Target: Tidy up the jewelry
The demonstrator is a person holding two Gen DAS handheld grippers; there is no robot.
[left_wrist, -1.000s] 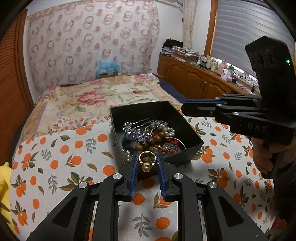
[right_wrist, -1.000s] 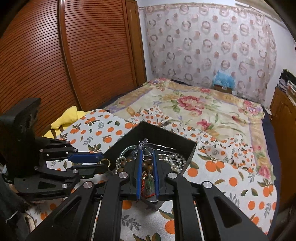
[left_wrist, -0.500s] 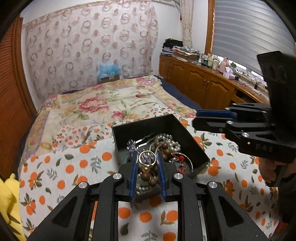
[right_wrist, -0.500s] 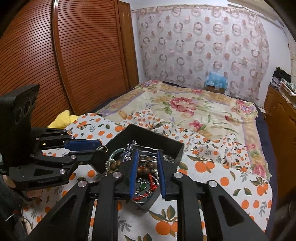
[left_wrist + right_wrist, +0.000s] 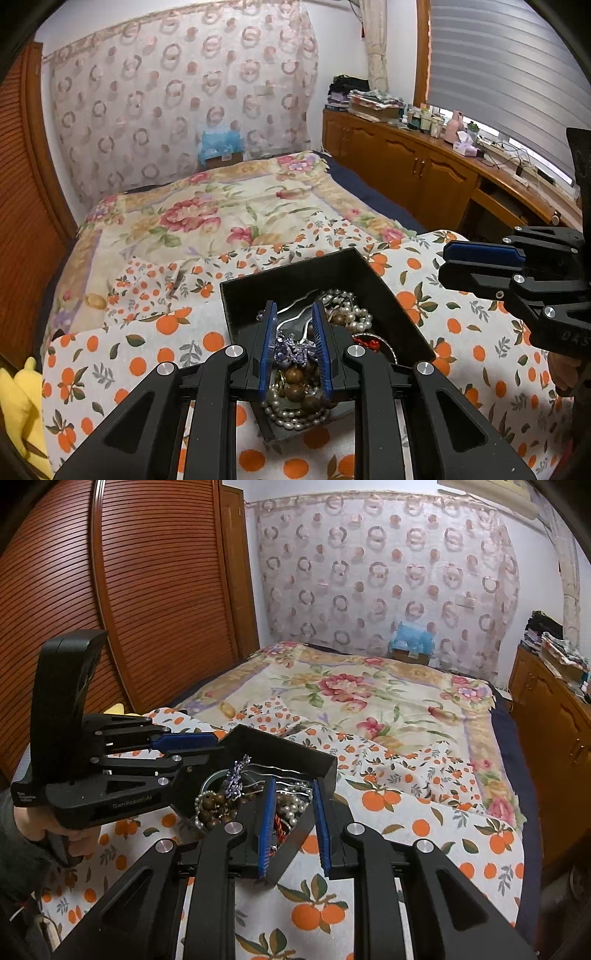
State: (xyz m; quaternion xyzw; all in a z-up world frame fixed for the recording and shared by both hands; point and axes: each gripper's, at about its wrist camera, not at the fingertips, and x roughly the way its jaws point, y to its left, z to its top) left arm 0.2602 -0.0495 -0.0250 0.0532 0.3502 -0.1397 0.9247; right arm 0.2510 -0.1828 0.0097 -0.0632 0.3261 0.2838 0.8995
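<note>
Box (image 5: pixel 384 291) on bed, jewelry heaped inside | left claw (image 5: pixel 294 343) apart over beads, nothing gripped, likely choosing | right claw (image 5: pixel 291 823) apart, empty, at box corner

A black open box (image 5: pixel 384 291) sits on the orange-print bedspread (image 5: pixel 122 354), heaped with tangled pearl strands (image 5: pixel 354 314), brown wooden beads (image 5: pixel 295 384), a purple flower hairpin (image 5: pixel 291 350) and red pieces (image 5: pixel 369 341).

The black jewelry box (image 5: pixel 295 755) rests on the orange-print bed (image 5: pixel 424 812). The right tool (image 5: pixel 291 805), fingers parted, hangs over its near corner. The left tool (image 5: pixel 207 747) reaches its left rim.
</note>
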